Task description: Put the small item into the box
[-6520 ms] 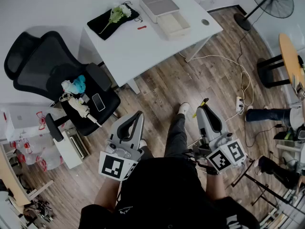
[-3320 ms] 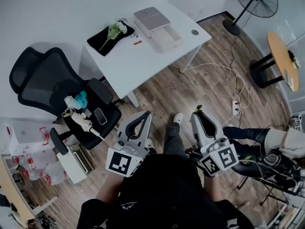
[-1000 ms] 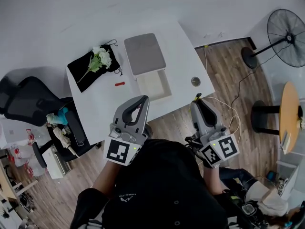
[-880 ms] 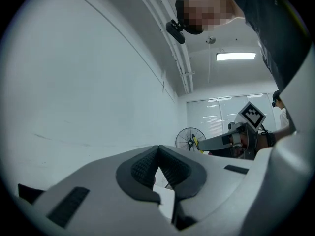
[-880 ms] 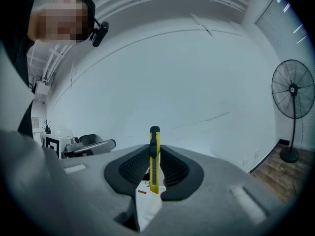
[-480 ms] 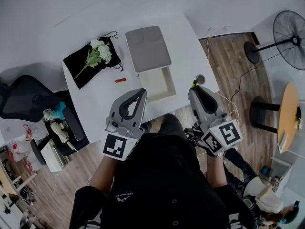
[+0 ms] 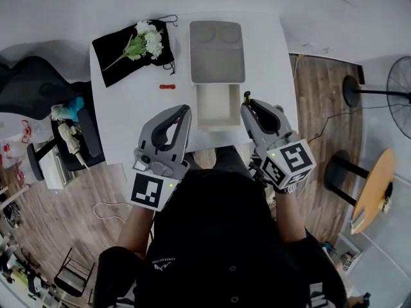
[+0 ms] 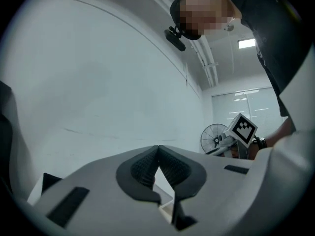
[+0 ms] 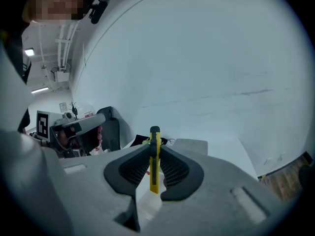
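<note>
Near table (image 7: 128, 124) edge: right gripper (image 9: 154, 150) jaws clamp yellow-black cutter (image 9: 154, 175); left gripper (image 8: 158, 151) jaws closed, empty.

The white table (image 7: 115, 114) was seen from above by the head view, which was faced steeply down from over the person's shoulders. Each gripper view was taken close along its own jaws and tilted up toward the wall. The left gripper (image 7: 187, 108) was seen in the right gripper view, past the yellow item (image 9: 154, 156); the right gripper (image 7: 246, 99) was seen in the left gripper view. The box (image 7: 217, 104) was shared by all three.
</note>
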